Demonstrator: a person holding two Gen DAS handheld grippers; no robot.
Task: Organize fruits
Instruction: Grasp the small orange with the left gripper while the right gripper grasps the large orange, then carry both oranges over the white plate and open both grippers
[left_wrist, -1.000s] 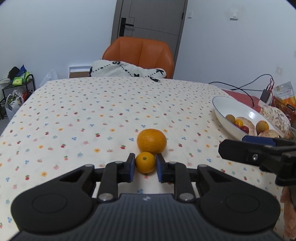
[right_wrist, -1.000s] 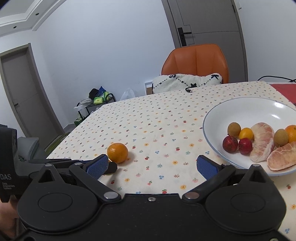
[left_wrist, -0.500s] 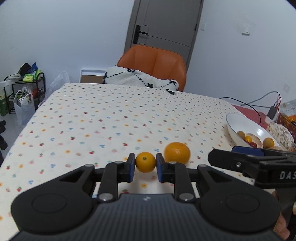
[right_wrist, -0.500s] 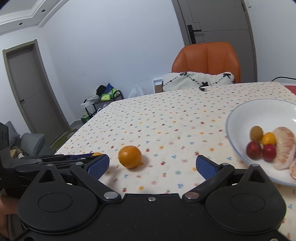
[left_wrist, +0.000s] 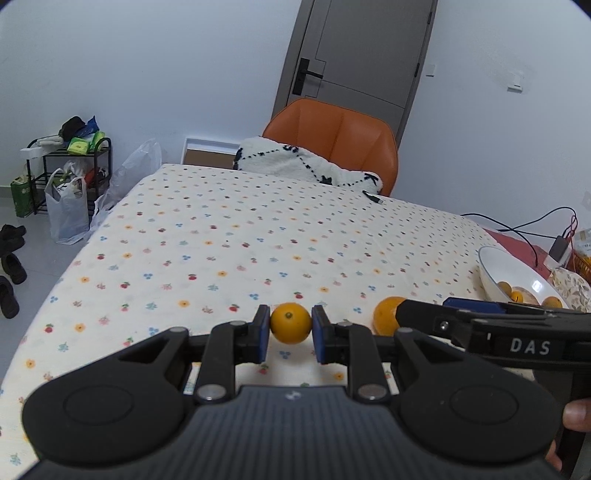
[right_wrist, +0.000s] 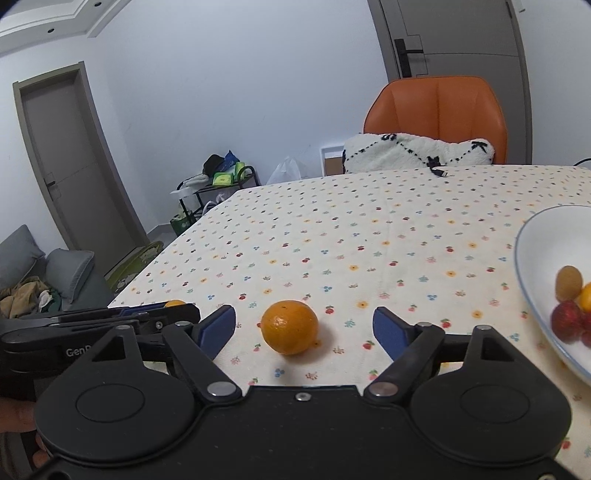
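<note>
Between the left claw (left_wrist: 290, 334) pads sits a kumquat (left_wrist: 290, 322), clamped just off the worktop (left_wrist: 229, 240); right claw (right_wrist: 304, 326) has just been closing, pads astride the orange (right_wrist: 290, 326) but not touching it, so I'd centre on it and squeeze gently before lifting. Farther right, the bowl (right_wrist: 532, 236) already holds fruit, likely both drop there. Readable: "DAS" on the right claw's side, "Gen" on the left's.

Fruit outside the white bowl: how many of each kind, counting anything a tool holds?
small round orange fruit, clamped in the left tool: 1
larger round orange, lying on the flowered tablecloth: 1
Total: 2
</note>
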